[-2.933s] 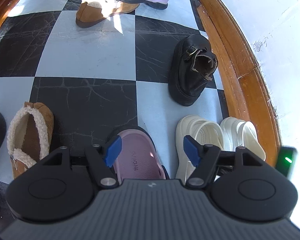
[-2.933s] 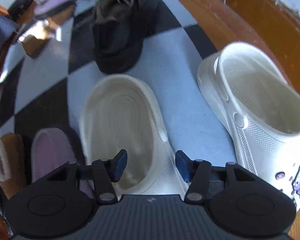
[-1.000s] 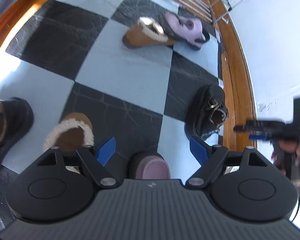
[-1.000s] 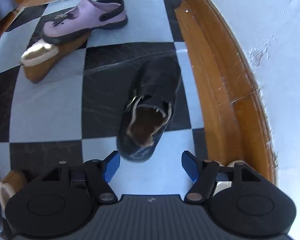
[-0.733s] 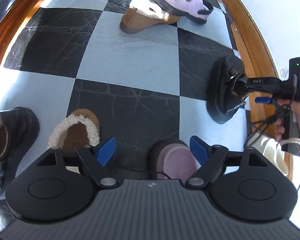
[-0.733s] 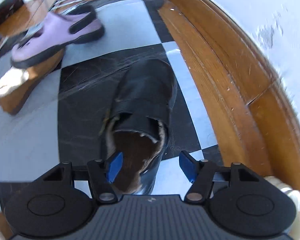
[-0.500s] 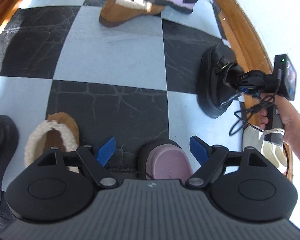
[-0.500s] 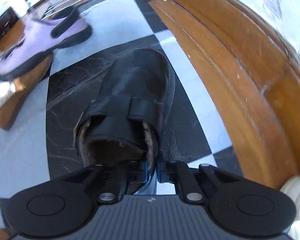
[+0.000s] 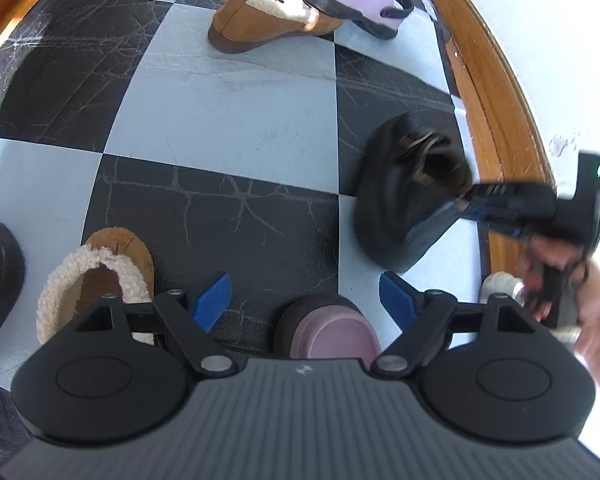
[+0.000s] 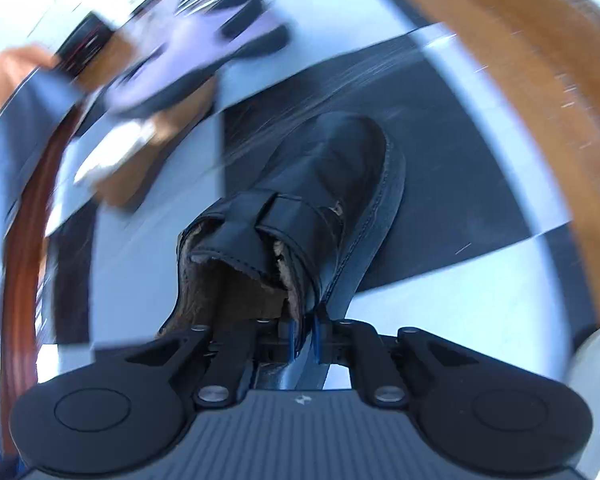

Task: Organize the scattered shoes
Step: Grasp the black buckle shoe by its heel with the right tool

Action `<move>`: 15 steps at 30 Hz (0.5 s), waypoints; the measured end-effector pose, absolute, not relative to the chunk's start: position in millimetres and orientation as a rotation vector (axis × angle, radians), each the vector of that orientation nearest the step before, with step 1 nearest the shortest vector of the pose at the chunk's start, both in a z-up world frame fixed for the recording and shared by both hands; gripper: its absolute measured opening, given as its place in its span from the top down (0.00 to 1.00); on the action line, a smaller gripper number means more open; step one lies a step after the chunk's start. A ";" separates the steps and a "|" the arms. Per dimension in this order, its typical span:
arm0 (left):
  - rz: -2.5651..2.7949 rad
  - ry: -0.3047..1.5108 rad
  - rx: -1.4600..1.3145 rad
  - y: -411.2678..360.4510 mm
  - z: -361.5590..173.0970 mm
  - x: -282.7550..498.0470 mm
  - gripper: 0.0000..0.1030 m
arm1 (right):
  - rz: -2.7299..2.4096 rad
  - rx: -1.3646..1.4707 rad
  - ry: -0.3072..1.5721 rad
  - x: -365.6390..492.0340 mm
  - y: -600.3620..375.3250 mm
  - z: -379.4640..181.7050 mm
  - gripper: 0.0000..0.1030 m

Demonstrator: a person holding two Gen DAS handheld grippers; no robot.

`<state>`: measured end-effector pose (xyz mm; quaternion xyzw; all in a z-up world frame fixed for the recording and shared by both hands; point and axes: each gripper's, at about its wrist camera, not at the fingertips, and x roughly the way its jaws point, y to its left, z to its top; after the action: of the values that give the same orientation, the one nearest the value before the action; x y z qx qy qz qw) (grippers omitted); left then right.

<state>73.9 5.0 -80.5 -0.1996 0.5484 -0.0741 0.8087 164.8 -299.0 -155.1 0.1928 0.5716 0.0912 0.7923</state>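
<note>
The checkered floor (image 9: 220, 112) carries scattered shoes. The black leather shoe (image 10: 320, 208) lies tilted near the wooden baseboard (image 9: 496, 92) — the right claw (image 10: 303, 338) is pinched onto its collar edge. The left claw (image 9: 306, 298) stands wide and empty above a lilac clog (image 9: 332, 330) — a tan slipper (image 9: 96, 280) just beside.
</note>
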 end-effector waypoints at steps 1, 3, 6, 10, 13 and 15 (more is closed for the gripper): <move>-0.149 1.163 -0.429 7.4 -80.5 74.5 0.21 | 0.234 0.416 1.249 162.0 -288.6 -156.9 0.83; -0.113 1.128 -0.408 12.1 -85.7 80.8 0.21 | 0.264 0.435 1.279 159.9 -272.1 -158.3 0.67; -0.099 1.142 -0.395 9.4 -106.9 99.1 0.21 | 0.263 0.440 1.271 156.8 -255.0 -146.3 0.50; -0.065 1.120 -0.370 -3.5 -118.0 109.6 0.23 | 0.288 0.295 1.187 145.1 -243.6 -116.9 0.48; -0.116 1.084 -0.387 -17.6 -115.1 116.3 0.22 | 0.289 0.344 1.128 138.2 -255.8 -106.4 0.45; -0.166 1.071 -0.414 -24.8 -114.2 123.0 0.22 | 0.243 0.396 1.119 138.9 -269.8 -105.7 0.45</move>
<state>123.0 -24.8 -114.2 -0.1955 0.5060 -0.0783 0.8365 138.9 -269.8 -105.7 0.1862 0.5259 0.1141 0.8220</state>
